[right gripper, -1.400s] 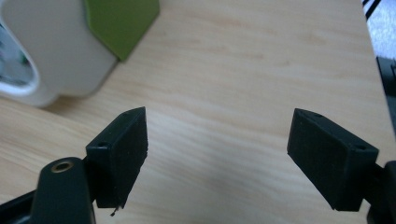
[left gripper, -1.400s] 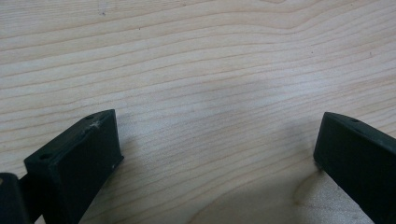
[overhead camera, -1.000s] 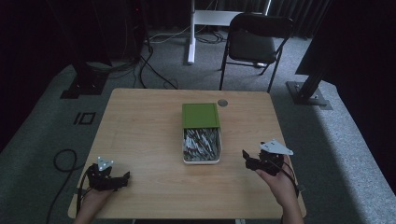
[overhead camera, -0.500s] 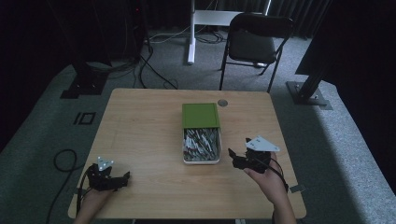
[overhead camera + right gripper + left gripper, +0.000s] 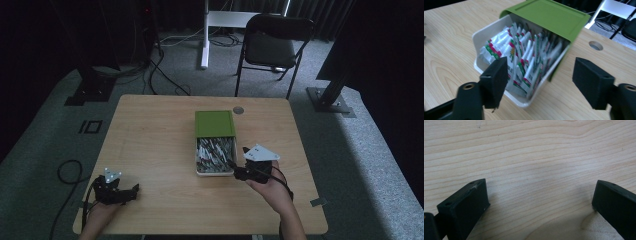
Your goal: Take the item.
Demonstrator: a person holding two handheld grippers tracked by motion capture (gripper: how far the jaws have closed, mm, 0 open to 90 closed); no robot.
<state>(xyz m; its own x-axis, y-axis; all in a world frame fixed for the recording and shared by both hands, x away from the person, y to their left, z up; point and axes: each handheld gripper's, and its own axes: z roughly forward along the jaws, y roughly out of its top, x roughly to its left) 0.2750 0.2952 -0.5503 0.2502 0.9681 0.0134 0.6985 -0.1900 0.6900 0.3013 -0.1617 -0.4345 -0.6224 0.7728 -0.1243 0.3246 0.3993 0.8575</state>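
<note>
box: white, oblong, near the middle of the table, a little right of centre; in the right gripper view its near corner is just ahead of the jaws.
lid: green, slid over the far half of the box, the near half left uncovered; in the right gripper view it sits tilted over the far end.
packets: many slim white sachets with red and green print, packed upright in the uncovered half; in the right gripper view they lean against each other, print too blurred to read.
right gripper: held in a hand, just beside the box's near right corner, tips pointing left toward it; jaws spread wide with nothing between them; whether it touches the box i cannot tell.
left gripper: held in a hand at the near left corner of the table, well apart from the box; its own view shows jaws spread wide, bare wood between them.
table: light wood grain, square-ish, a round grommet hole by the far edge just beyond the lid.
chair: dark folding chair, on the carpet beyond the far right of the table.
</note>
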